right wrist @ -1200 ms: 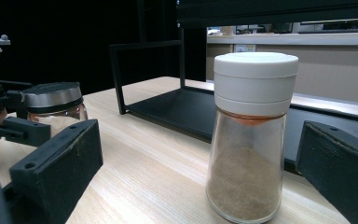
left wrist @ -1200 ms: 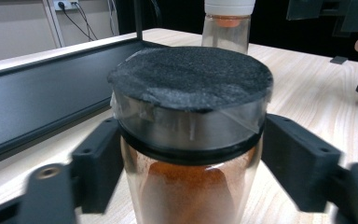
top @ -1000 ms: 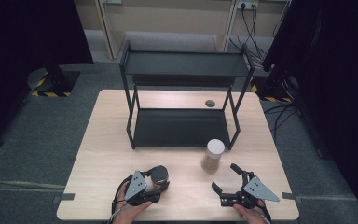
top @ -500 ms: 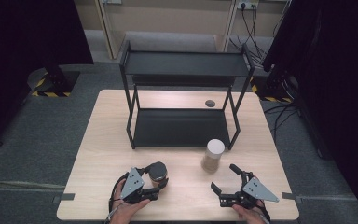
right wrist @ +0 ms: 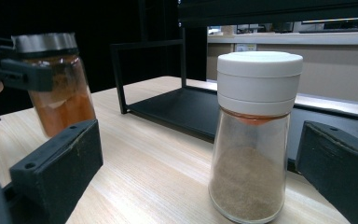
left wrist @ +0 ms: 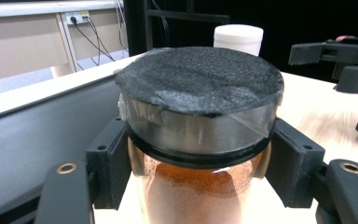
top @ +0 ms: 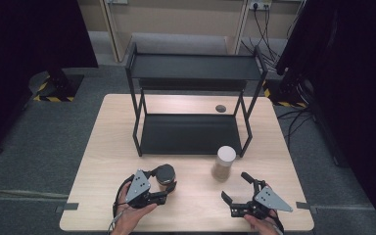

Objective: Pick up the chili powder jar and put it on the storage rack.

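My left gripper [top: 165, 184] is shut on a glass spice jar [top: 166, 176] with a dark lid and orange powder inside, held a little above the front left of the table [top: 112, 147]. In the left gripper view the jar [left wrist: 200, 140] sits between both pads, just under its lid. A second jar [top: 223, 163] with a white lid and brownish powder stands upright on the table, right of centre. My right gripper [top: 236, 191] rests open near the front right edge, just in front of that jar. In the right gripper view the white-lidded jar [right wrist: 254, 135] stands ahead between the wide-apart jaws, untouched.
A black two-tier metal rack [top: 193, 100] stands at the middle and back of the table, both shelves bare. A small dark round disc [top: 220, 108] lies on the tabletop behind the rack's right side. Dark curtains and cables lie beyond the table.
My left gripper has lifted the dark-lidded jar slightly off the table. The right gripper and the white-lidded jar have stayed where they were.
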Tool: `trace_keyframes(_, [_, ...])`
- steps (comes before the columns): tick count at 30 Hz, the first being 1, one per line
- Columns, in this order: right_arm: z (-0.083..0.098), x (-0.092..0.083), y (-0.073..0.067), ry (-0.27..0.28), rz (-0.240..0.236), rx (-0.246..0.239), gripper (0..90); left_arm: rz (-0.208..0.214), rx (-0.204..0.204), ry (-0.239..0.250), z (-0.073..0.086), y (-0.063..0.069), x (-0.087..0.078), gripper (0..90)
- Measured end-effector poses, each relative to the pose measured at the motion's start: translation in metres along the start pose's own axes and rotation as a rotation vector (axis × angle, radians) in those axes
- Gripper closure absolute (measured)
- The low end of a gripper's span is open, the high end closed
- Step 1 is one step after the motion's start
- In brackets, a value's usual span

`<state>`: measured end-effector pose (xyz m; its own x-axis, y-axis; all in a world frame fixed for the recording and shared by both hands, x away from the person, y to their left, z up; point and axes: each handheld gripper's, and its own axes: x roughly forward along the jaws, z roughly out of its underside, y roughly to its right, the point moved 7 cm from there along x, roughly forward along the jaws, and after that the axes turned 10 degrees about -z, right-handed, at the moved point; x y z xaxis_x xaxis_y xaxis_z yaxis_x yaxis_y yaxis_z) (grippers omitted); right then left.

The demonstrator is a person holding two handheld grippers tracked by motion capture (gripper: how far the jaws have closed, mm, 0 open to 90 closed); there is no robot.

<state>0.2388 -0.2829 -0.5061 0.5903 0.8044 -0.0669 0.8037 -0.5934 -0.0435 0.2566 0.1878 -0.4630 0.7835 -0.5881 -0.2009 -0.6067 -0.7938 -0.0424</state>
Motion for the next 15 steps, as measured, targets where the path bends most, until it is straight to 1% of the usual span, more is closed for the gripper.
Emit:
trace_keyframes(1, [0.0, 0.0, 0.0, 0.0, 0.0, 0.0, 0.9, -0.002, 0.001, 0.006, -0.005, -0.001, 0.0, 31.6])
trace_keyframes(2, [0.0, 0.0, 0.0, 0.0, 0.0, 0.0, 0.9, -0.002, 0.001, 0.006, -0.005, -0.001, 0.0, 31.6])
trace_keyframes(4, [0.0, 0.0, 0.0, 0.001, 0.0, 0.0, 0.9, -0.009, 0.001, 0.01, -0.013, -0.003, 0.0, 31.6])
trace_keyframes(5, [0.0, 0.0, 0.0, 0.001, 0.0, 0.0, 0.9, -0.009, 0.001, 0.01, -0.013, -0.003, 0.0, 31.6])
trace_keyframes(7, [0.0, 0.0, 0.0, 0.001, 0.0, 0.001, 0.9, -0.014, -0.002, 0.014, -0.017, -0.006, 0.0, 31.6])
trace_keyframes(8, [0.0, 0.0, 0.0, 0.001, 0.0, 0.001, 0.9, -0.017, -0.005, 0.016, -0.022, -0.009, 0.0, 31.6])
trace_keyframes(9, [0.0, 0.0, 0.0, 0.001, 0.0, 0.001, 0.9, -0.017, -0.005, 0.016, -0.022, -0.009, 0.0, 31.6])
trace_keyframes(11, [0.0, 0.0, 0.0, 0.001, 0.0, 0.001, 0.9, -0.016, -0.004, 0.011, -0.028, -0.012, 0.0, 31.6])
trace_keyframes(13, [0.0, 0.0, 0.0, 0.001, 0.001, 0.001, 0.9, -0.018, -0.016, 0.015, -0.031, -0.015, 0.0, 31.6])
trace_keyframes(14, [0.0, 0.0, 0.0, 0.001, 0.001, 0.001, 0.9, -0.022, -0.013, 0.017, -0.036, -0.018, 0.0, 31.7])
trace_keyframes(15, [0.0, 0.0, 0.0, 0.001, 0.001, 0.001, 0.9, -0.022, -0.013, 0.017, -0.036, -0.018, 0.0, 31.6])
